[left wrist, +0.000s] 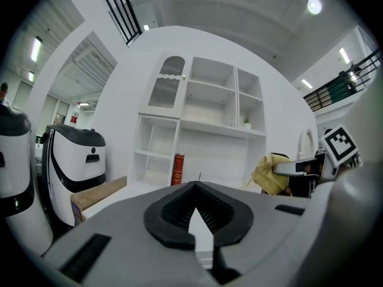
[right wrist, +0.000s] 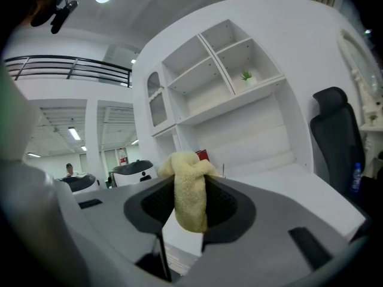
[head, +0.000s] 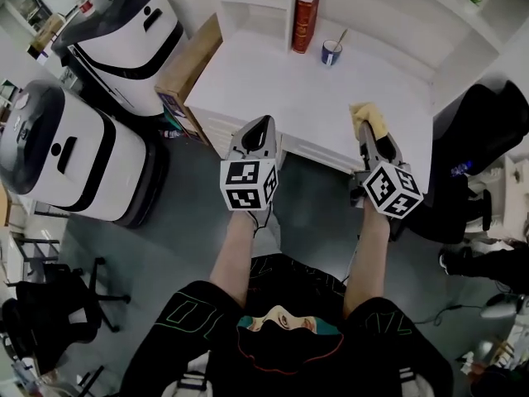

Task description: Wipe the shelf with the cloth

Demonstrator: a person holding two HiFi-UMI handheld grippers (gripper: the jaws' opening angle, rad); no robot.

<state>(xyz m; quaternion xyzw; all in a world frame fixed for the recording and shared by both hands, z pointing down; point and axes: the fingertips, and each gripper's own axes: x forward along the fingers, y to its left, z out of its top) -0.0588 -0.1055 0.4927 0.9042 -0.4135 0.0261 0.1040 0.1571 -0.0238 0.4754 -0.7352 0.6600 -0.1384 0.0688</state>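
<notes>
The right tongs (head: 369,137) are clamped on the yellow cloth (right wrist: 190,190), which bunches up past the jaws so that a soft wad leads, ready for rubbing. The left tongs (head: 264,124) are closed together on nothing, held alongside as the spare. Both hang over the near edge of the bench (head: 273,89), well short of the shelf (left wrist: 210,84) at its back. A book (head: 306,19) and mug (head: 331,53) stand below it. Wiping seems not yet begun; a forward reach is likely next

The head view looks steeply down; both gripper views look forward at the shelf (left wrist: 209,103), which all three share.
</notes>
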